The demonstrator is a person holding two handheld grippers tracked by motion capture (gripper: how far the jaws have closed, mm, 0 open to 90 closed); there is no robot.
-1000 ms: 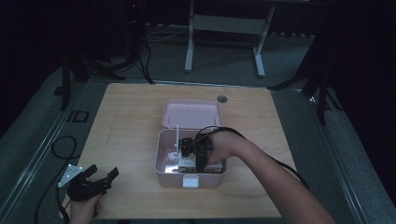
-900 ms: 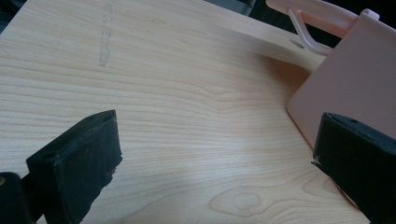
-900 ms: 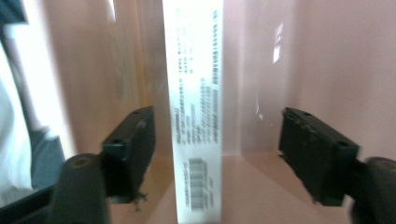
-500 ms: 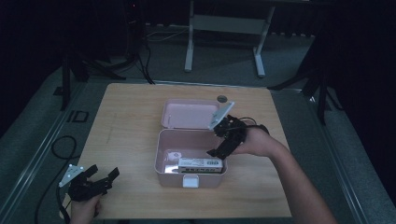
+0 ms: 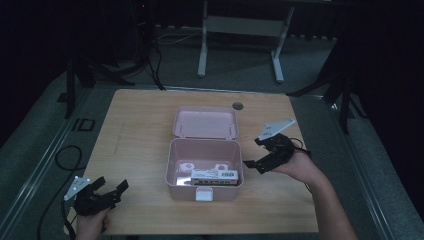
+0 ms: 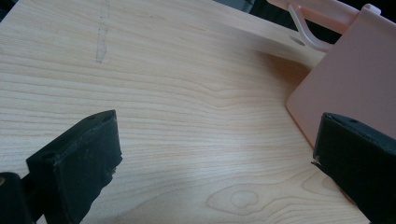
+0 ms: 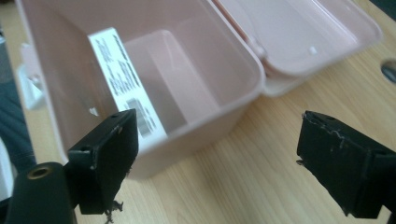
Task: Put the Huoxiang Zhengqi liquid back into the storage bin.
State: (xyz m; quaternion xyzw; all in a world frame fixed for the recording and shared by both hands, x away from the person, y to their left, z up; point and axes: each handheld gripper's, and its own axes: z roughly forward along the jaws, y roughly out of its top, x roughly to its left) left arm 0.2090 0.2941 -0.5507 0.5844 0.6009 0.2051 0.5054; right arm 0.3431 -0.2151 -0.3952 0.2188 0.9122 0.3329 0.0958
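High view: the pink box (image 5: 205,170) stands open at the middle of the counter (image 5: 140,125), its lid (image 5: 205,122) laid flat toward the far edge. A white labelled carton (image 5: 214,176) lies inside along the near wall, its long axis running left to right. The right gripper (image 5: 257,156) hovers just beside the box's right wall, fingers pointing left at it and holding nothing. It is far the nearer hand. The left gripper (image 5: 111,186) sits well apart by the near left corner, empty too. Bare counter lies on both sides of the box.

Left gripper view: the 2 fingers (image 6: 77,163) stand wide apart over bare wood, with the box's outer wall (image 6: 350,84) ahead on the right and nothing between them.

Right gripper view: the fingers (image 7: 109,158), which have just been opening, are spread wide and clasp nothing. The box's corner (image 7: 210,121) lies ahead, and the carton (image 7: 126,79) leans against the inner wall. Reaching it likely means going up over the rim first; room above is open.
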